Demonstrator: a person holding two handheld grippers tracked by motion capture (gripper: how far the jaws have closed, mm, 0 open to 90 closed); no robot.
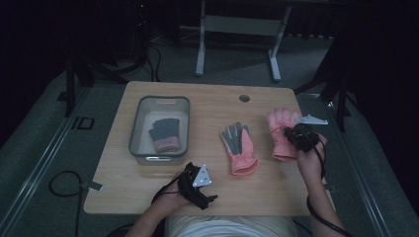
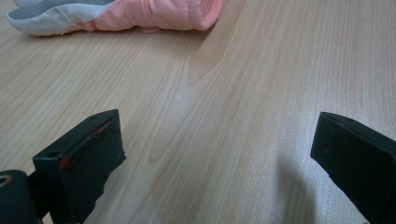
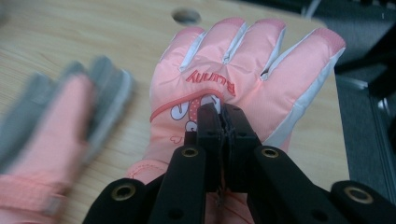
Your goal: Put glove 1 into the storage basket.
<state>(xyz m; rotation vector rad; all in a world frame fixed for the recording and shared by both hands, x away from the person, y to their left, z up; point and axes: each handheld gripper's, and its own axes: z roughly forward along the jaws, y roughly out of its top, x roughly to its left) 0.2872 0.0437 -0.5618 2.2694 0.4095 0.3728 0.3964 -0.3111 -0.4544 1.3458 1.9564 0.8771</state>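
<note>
On the right side of the bench (image 1: 207, 94), the right tongs (image 1: 291, 132) are closed tight on a pink glove (image 1: 281, 133), pinching the fabric on its back just below the red lettering; in the right gripper view the two jaws stand pressed together with glove cloth caught between them (image 3: 223, 122). That glove (image 3: 243, 70) lies with its fingers pointing to the far edge, near a round hole (image 1: 244, 98) in the bench top. The hand (image 1: 310, 160) holding these tongs comes in from the near right.

Just left of it, well apart from the tongs, a second glove (image 1: 239, 145) lies palm up, showing grey fingers and a pink cuff toward the near side. In the right gripper view it is blurred at the left (image 3: 56, 121).

At the near left, the left tongs (image 1: 197, 190) rest low over bare wood with the jaws wide apart and nothing between them; the left gripper view shows the cuff of the second glove (image 2: 154, 14) farther off.

Farther left stands a grey bin (image 1: 136, 123) with a third glove (image 1: 165, 134) inside, grey with a pink cuff.
</note>
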